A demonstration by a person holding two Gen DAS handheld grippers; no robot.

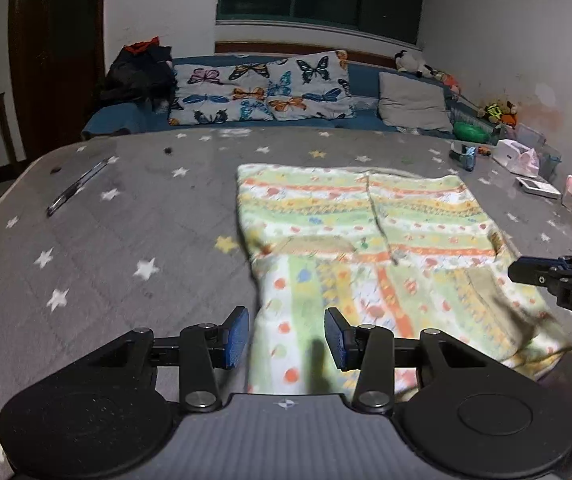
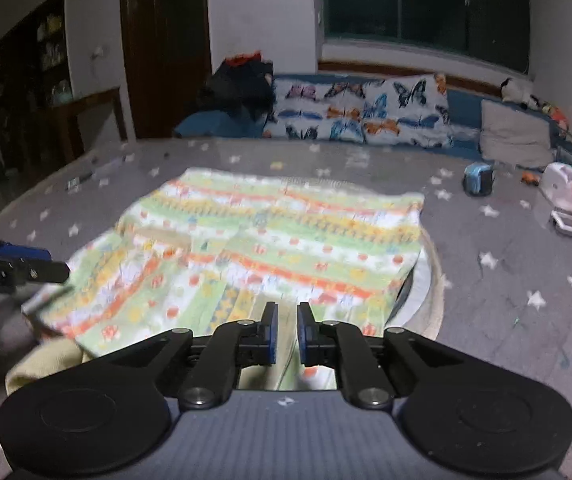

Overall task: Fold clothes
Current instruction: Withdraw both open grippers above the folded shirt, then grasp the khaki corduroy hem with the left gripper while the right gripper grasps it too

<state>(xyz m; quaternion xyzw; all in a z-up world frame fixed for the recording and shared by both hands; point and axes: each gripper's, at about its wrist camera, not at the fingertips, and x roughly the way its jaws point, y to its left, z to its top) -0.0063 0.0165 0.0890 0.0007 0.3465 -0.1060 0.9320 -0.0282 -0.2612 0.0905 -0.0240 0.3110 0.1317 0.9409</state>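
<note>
A striped green, orange and yellow patterned garment (image 1: 365, 240) lies partly folded on the grey star-print bedspread (image 1: 106, 260); it also shows in the right wrist view (image 2: 266, 240). My left gripper (image 1: 286, 340) is open, its blue pads either side of the garment's near left edge, empty. My right gripper (image 2: 286, 332) hovers over the garment's near edge with a narrow gap between the jaws and nothing in them. Each gripper shows at the other view's side: the right one (image 1: 557, 276), the left one (image 2: 18, 264).
Butterfly-print pillows (image 1: 262, 88) and a grey cushion (image 1: 413, 100) lie at the bed's far side, with a dark clothes pile (image 1: 138, 72) at far left. Boxes, tissue packs and toys (image 1: 525, 160) crowd the right edge. A thin clear strip (image 1: 78, 186) lies at left.
</note>
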